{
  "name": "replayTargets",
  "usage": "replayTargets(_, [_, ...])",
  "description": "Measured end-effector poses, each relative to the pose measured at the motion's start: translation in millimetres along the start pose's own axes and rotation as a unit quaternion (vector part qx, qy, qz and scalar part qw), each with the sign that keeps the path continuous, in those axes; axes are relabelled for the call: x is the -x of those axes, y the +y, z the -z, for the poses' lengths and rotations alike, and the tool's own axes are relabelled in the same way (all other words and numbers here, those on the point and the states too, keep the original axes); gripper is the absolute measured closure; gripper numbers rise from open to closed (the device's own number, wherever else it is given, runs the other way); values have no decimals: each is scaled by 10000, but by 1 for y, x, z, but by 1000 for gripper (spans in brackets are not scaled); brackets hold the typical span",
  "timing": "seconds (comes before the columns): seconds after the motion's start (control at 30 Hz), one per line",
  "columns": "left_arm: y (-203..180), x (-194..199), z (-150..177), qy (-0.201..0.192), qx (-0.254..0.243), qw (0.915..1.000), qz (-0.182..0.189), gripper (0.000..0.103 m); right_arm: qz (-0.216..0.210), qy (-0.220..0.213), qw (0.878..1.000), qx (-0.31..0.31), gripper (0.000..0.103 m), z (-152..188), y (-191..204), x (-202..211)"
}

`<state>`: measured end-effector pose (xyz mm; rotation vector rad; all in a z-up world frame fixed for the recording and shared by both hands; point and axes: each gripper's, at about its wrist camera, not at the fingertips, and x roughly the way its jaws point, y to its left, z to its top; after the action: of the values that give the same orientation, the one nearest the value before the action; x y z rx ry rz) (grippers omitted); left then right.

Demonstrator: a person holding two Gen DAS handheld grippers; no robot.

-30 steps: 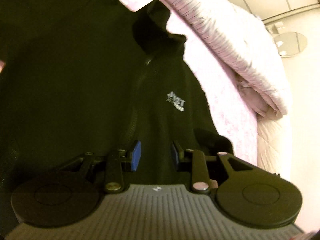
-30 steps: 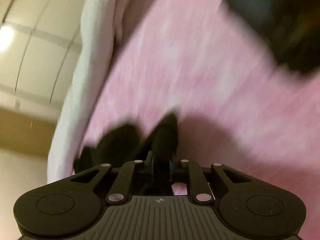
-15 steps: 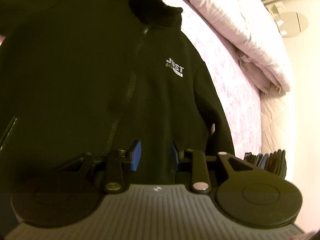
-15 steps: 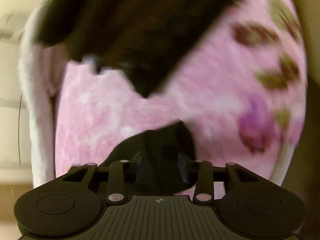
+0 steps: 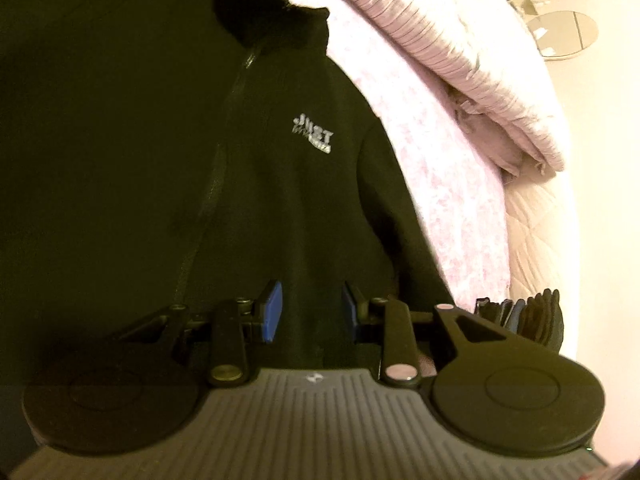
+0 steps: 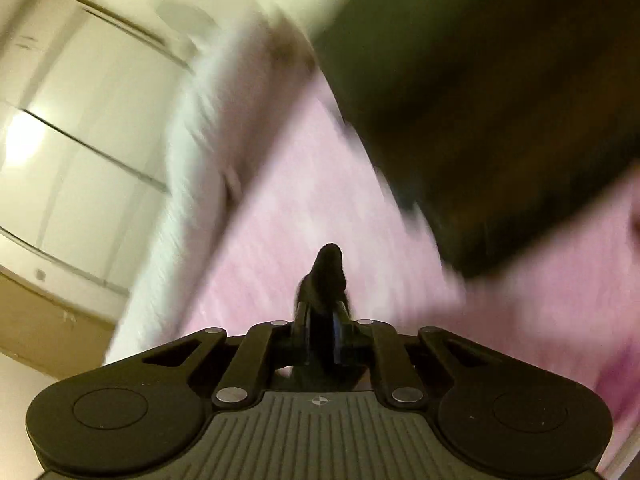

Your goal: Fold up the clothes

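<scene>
A black zip-up jacket (image 5: 160, 140) with a white chest logo (image 5: 313, 140) lies spread front-up on the pink bed sheet (image 5: 452, 208), collar at the far end. My left gripper (image 5: 310, 300) is at its near hem. The blue pads (image 5: 272, 312) stand part-way apart with dark fabric between them, apparently gripped. In the blurred right wrist view my right gripper (image 6: 322, 312) has its jaws closing tight on a tuft of black fabric (image 6: 328, 268) that pokes up between the pads. The rest of the jacket (image 6: 480, 100) shows at the upper right.
A rumpled pale quilt (image 5: 460, 60) lies along the far side of the bed. Several dark folded items (image 5: 528, 316) stand at the bed's right edge by a quilted bed side (image 5: 536, 216). Pale panelled doors (image 6: 80, 140) stand beyond the quilt (image 6: 200, 140).
The jacket went from crumpled to spread flat, and its collar shifted up in the left view. The right gripper opened briefly, swung fast across the bed, then closed on black fabric again.
</scene>
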<state>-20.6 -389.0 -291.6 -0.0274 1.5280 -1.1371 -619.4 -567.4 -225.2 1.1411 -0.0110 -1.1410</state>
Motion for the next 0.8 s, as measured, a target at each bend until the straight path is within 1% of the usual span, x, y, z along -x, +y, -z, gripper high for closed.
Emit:
replayTargets(0.07, [1,-1,0,-8,6,10000,33,77,39,-589,9980,223,93,-27,6,27])
replayTargets(0.1, [1,-3,0,0,17,10000,43,77,112,-696,9971,274,93,-36,4,32])
replayTargets(0.13, [2,-5,2,18,33,10000,47,77,304,-666,9969,277,92,-41,-1,31])
replayTargets(0.2, [3,-9,6,55,63,9999,58,77,929,-344,9949,189,92,-36,-17,16])
replayTargets(0.27, [5,-9,11,86,47,9999,40,77,1472,77,9889,162,92,-16,-31,-1])
replayTargets(0.33, [9,-4,16,80,-5,10000,-23,77,1627,460,9856,-16,92,10,-41,-11])
replayTargets(0.4, [20,6,20,28,45,9998,-171,77,1473,791,9853,-357,92,37,-48,-17])
replayTargets(0.43, [25,12,22,-4,84,9996,-258,77,1402,1042,9834,-481,91,52,-49,-22])
replayTargets(0.47, [31,18,25,-40,117,9994,-338,77,1320,1336,9807,-547,86,65,-48,-27])
replayTargets(0.5, [38,25,28,-77,144,9990,-412,77,1212,1670,9768,-575,75,79,-47,-32])
replayTargets(0.53, [44,32,30,-115,171,9986,-487,77,1097,1979,9725,-548,69,92,-43,-37])
replayTargets(0.6, [57,47,37,-149,157,9980,-598,76,781,2451,9660,-269,30,116,-28,-43])
replayTargets(0.63, [63,54,41,-149,124,9977,-646,74,612,2673,9616,-110,25,128,-19,-45])
replayTargets(0.7, [76,67,50,-149,70,9970,-758,73,333,3019,9527,117,24,151,-2,-51])
replayTargets(0.8, [100,89,67,-162,71,9956,-916,73,132,3477,9371,292,24,188,18,-56])
